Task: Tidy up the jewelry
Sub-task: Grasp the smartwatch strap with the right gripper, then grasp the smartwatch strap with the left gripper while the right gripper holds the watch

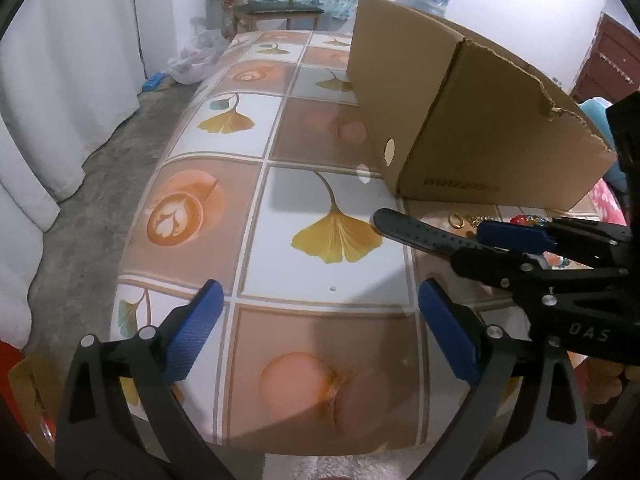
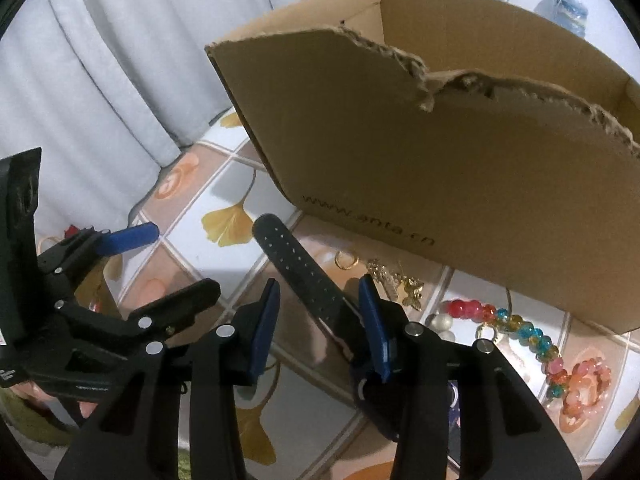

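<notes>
A black perforated watch strap (image 2: 296, 268) pokes out between my right gripper's blue pads (image 2: 320, 316); the watch body sits low against the right finger. The jaws stand partly apart around it, and whether they pinch it is unclear. The strap also shows in the left wrist view (image 1: 412, 232), beside the right gripper (image 1: 516, 236). My left gripper (image 1: 320, 328) is open and empty above the table; it also shows in the right wrist view (image 2: 156, 260). A gold ring (image 2: 345, 260), gold charms (image 2: 396, 280) and a coloured bead bracelet (image 2: 516, 328) lie before the cardboard box (image 2: 460, 160).
The box (image 1: 452, 108) stands open-topped with a torn front edge on the patterned tablecloth (image 1: 304, 184). An orange bracelet (image 2: 586, 388) and pearl beads (image 2: 442, 324) lie at the right. White curtains (image 1: 60, 80) hang left; a chair (image 1: 276, 0) stands beyond the table's far end.
</notes>
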`<action>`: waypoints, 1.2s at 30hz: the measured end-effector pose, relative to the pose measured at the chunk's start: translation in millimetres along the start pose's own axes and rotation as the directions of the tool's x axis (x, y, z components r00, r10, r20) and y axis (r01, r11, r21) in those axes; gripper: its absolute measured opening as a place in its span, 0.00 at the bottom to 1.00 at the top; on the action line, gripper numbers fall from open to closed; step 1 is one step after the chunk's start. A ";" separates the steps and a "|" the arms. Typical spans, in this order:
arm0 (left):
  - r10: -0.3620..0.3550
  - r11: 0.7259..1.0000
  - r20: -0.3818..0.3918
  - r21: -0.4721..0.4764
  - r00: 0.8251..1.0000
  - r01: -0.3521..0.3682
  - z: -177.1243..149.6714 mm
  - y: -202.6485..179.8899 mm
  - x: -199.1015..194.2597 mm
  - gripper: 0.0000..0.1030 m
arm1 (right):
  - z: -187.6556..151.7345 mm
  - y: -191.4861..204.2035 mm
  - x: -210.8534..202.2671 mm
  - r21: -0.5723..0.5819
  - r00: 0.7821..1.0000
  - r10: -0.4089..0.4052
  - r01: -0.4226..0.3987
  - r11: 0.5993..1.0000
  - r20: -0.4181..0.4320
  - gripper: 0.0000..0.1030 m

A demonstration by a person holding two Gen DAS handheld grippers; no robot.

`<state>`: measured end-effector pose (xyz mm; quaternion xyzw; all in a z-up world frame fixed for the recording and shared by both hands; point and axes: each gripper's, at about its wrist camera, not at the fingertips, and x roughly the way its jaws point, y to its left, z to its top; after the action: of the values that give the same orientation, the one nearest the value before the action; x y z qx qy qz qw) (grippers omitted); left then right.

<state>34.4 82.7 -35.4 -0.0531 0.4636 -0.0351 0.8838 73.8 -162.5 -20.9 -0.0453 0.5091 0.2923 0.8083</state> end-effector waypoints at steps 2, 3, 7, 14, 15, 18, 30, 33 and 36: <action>-0.023 1.000 0.006 0.002 1.000 0.023 -0.6 2.5 -1.3 0.92 | 4.8 8.5 12.8 -0.013 1.000 0.013 -0.013 1.000 -0.015 0.39; -0.035 0.999 0.009 0.000 0.999 0.035 -1.1 4.0 -2.2 0.92 | 6.3 12.0 16.2 -0.015 0.999 0.028 -0.028 0.999 -0.022 0.39; -0.082 0.996 0.037 -0.020 0.996 0.083 -3.5 14.9 -9.4 0.92 | -0.6 18.5 17.6 -0.027 0.996 0.078 -0.080 0.996 -0.046 0.38; -0.138 0.990 0.110 0.015 0.984 0.137 -1.0 15.2 -27.0 0.92 | -12.1 34.5 11.4 -0.063 0.997 0.073 -0.073 0.995 -0.013 0.38; -0.136 0.991 0.121 0.034 0.983 0.133 -1.0 11.6 -29.7 0.92 | -14.0 35.1 3.1 -0.067 0.997 0.077 -0.077 0.995 0.008 0.38; -0.162 0.982 0.150 0.124 0.975 0.144 -1.9 -3.2 -40.7 0.92 | -22.7 30.0 -27.2 -0.093 0.996 0.055 -0.048 0.994 0.069 0.38; -0.320 0.836 -0.002 0.471 0.947 0.283 -11.4 -73.4 -29.4 0.70 | -46.6 -41.9 -38.2 -0.201 1.000 0.008 -0.011 0.980 -0.016 0.38; -0.292 0.813 -0.056 0.511 0.955 0.278 -13.5 -80.8 -14.9 0.63 | -43.9 -39.5 -21.4 -0.259 0.998 0.032 -0.044 0.965 -0.049 0.38; -0.280 0.798 -0.100 0.528 0.955 0.289 -13.0 -84.2 -3.8 0.58 | -45.7 -40.3 -11.2 -0.287 0.995 0.039 -0.064 0.956 -0.092 0.38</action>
<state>20.5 -1.2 -29.0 0.1276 0.4291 -0.2962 0.8437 54.9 -217.5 -42.3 -0.1622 0.4958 0.3825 0.7626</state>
